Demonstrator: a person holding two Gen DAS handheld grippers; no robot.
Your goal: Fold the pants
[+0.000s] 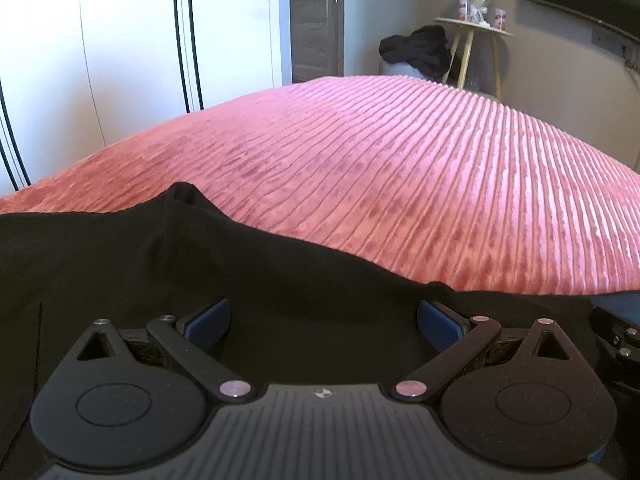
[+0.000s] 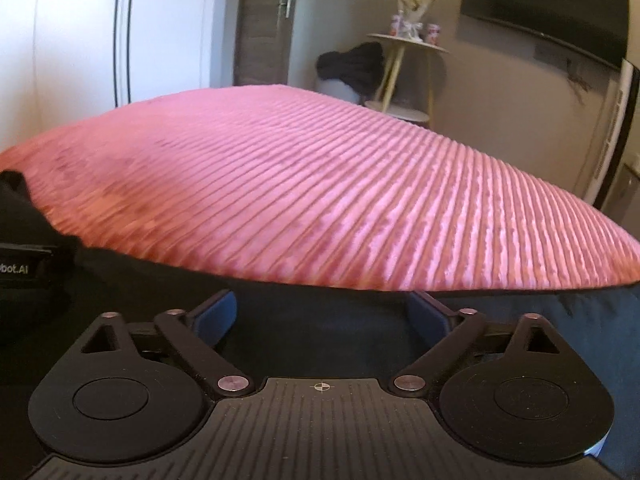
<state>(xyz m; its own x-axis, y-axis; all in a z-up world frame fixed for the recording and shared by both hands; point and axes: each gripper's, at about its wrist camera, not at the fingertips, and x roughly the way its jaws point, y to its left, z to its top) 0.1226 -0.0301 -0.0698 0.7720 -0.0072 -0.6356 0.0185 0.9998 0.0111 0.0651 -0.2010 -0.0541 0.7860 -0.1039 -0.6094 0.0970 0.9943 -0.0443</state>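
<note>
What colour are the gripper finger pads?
Blue pads, clearest in the left wrist view.

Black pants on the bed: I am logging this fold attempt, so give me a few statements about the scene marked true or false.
1. The black pants lie on a pink ribbed bedspread. True.
2. The left gripper is shut on the fabric. False: its blue pads stand wide apart, with cloth beneath them.
3. The right gripper is open. True.
4. The small round side table beyond the bed is bare. False: a wrapped bouquet and small cans stand on it.
5. The bedspread is blue. False: it is pink.
</note>
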